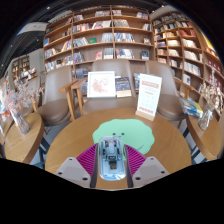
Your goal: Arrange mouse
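Observation:
A grey and clear computer mouse sits lengthwise between my two fingers, and both pink pads press on its sides. My gripper is shut on the mouse and holds it over the near part of a round wooden table. A light green mouse mat lies flat on the table just beyond the mouse, towards the table's middle.
Two upright display cards and a book stand stand at the table's far edge. Wooden chairs ring the table. Tall bookshelves fill the back. Another table is at the left.

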`<state>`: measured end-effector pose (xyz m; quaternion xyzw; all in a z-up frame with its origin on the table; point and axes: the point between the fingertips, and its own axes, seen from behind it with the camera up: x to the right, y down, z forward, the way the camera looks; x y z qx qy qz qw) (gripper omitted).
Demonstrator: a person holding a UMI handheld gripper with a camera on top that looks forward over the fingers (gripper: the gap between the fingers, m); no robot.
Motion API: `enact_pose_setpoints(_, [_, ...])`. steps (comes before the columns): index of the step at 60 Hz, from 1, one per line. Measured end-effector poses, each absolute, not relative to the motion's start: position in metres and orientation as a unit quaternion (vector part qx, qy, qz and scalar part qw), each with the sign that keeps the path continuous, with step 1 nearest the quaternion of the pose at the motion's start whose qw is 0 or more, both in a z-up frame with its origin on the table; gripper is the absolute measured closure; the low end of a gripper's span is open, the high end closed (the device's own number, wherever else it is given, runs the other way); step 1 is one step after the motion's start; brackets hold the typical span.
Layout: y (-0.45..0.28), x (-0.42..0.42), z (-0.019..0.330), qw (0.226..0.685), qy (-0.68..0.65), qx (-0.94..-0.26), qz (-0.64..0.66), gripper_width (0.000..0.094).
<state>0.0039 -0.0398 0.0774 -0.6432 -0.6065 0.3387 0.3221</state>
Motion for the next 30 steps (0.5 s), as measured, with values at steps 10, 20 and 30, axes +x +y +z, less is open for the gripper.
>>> enact_pose_setpoints(10, [-0.004,-0.061,0.120,0.361,-0.581,-0.644,0.342,0.0522])
enact_pose_setpoints(20, [0.014,-0.115,0.070,0.328,-0.568,-0.676,0.335,0.0523])
enact_pose_setpoints(30, [0.028,-0.129,-0.002,0.307,-0.577,-0.695,0.298,0.0511])
